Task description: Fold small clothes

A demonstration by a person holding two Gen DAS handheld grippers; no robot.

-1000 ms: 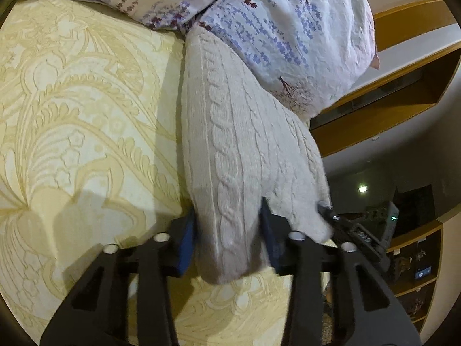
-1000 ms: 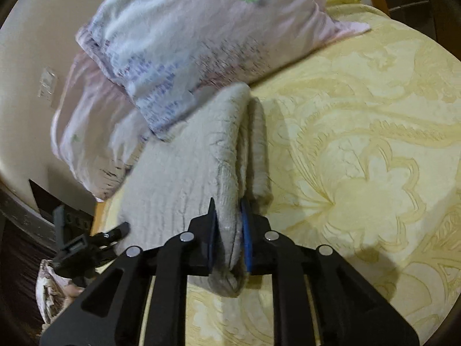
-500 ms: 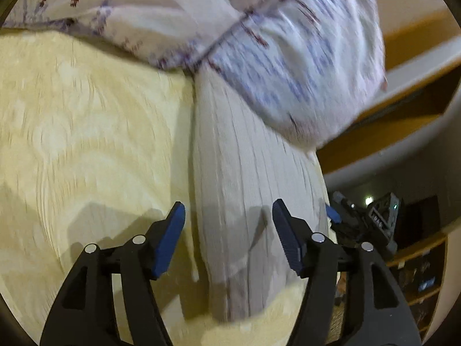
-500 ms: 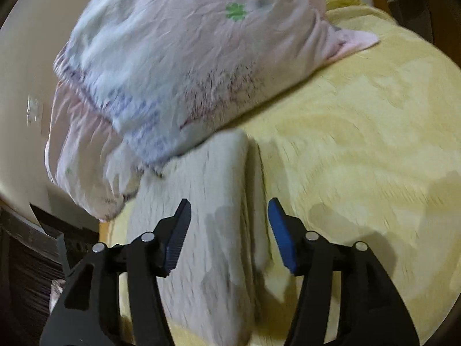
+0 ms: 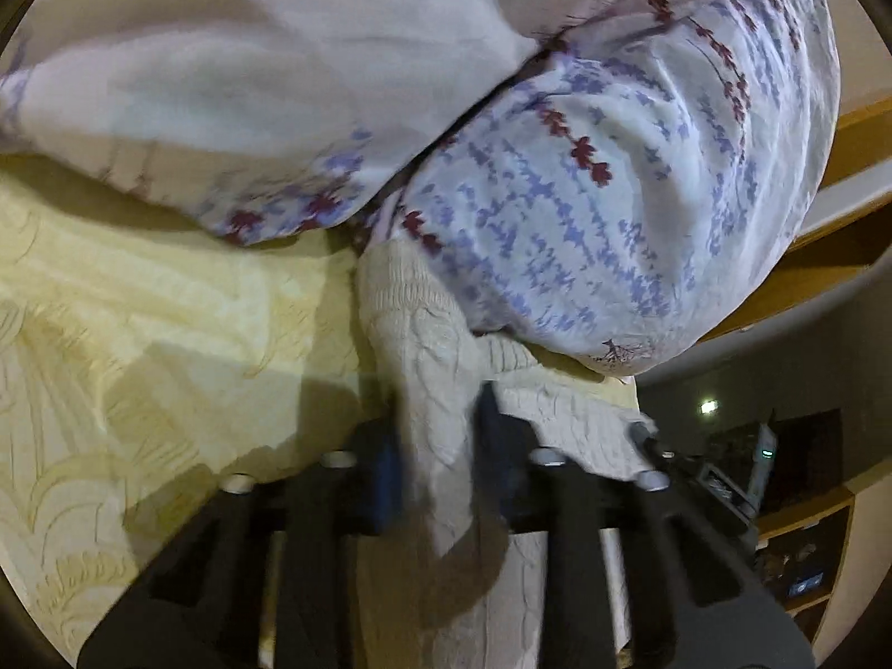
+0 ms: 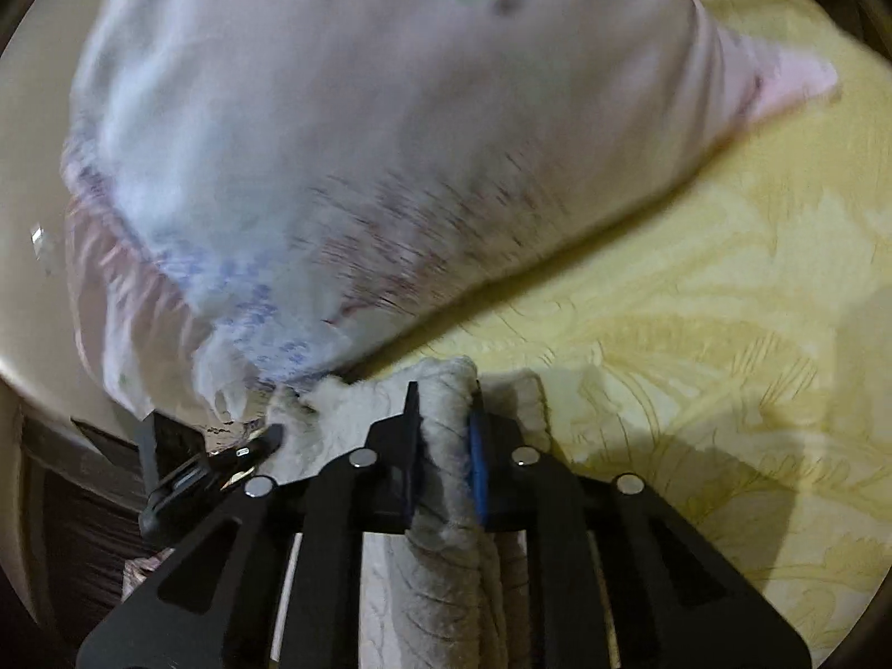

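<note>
A cream cable-knit garment [image 5: 423, 345] lies folded on the yellow bedspread, its far end tucked against the pillows. My left gripper [image 5: 440, 446] is shut on a fold of it near that far end. In the right wrist view my right gripper [image 6: 443, 446] is shut on the garment's [image 6: 446, 390] other far edge. The left gripper's tip [image 6: 212, 463] shows at the lower left there. Both views are blurred.
Two floral pillows [image 5: 613, 195] lie right above the garment, one also in the right wrist view [image 6: 362, 139]. The yellow patterned bedspread [image 5: 139, 362] spreads to the left, and to the right in the right wrist view [image 6: 725, 334]. Wooden shelves [image 5: 803, 574] stand at the far right.
Both grippers let go of the near end, opened, moved forward along the garment towards the pillows, and have shut on its far end.
</note>
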